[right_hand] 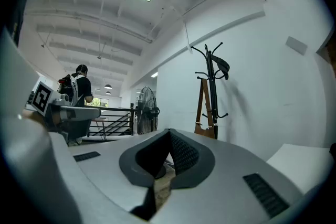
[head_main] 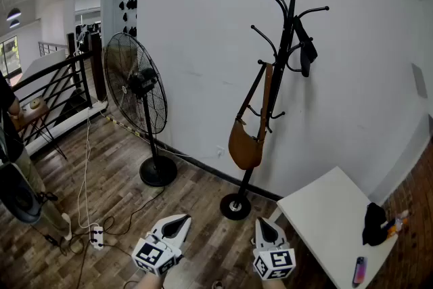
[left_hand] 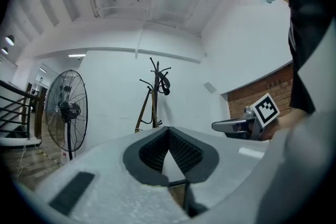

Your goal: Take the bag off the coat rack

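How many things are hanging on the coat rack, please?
2 on the coat rack: a brown bag hanging by its strap at the left, a black item on an upper hook at the right. None looks hidden.
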The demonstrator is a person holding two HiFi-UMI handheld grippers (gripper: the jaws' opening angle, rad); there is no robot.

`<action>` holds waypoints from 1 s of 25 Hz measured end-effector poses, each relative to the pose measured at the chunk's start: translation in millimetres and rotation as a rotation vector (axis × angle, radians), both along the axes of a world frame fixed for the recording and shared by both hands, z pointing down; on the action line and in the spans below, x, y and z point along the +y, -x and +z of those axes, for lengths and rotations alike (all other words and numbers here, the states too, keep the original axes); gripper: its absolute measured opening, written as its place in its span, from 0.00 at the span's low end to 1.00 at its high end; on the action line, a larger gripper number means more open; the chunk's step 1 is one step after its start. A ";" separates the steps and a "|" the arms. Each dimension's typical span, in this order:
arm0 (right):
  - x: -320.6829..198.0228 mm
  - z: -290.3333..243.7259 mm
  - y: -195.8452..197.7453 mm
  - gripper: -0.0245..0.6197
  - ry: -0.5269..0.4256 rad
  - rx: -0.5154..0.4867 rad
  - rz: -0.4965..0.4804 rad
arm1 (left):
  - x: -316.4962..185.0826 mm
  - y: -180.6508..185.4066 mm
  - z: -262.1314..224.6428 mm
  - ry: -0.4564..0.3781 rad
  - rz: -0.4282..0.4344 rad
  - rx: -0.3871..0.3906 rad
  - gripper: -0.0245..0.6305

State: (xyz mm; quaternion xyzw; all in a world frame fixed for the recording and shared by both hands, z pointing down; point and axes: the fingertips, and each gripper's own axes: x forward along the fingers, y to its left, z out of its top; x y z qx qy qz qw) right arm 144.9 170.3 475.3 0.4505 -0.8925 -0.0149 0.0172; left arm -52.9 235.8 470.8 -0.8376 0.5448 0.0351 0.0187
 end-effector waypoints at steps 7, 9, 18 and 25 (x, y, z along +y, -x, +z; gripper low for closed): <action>-17.6 -5.2 -5.5 0.04 0.018 -0.047 -0.008 | -21.5 -15.5 -1.1 -0.048 0.027 -0.005 0.05; -26.2 -6.6 -7.0 0.04 0.017 -0.066 -0.025 | -30.0 -20.0 -1.0 -0.025 0.028 -0.012 0.05; -80.5 0.6 -14.9 0.28 0.023 -0.041 -0.042 | -71.5 -40.9 9.9 0.042 0.013 -0.009 0.42; -119.8 15.5 -15.4 0.36 0.042 -0.016 -0.069 | -98.4 -42.4 24.8 0.019 -0.041 -0.007 0.43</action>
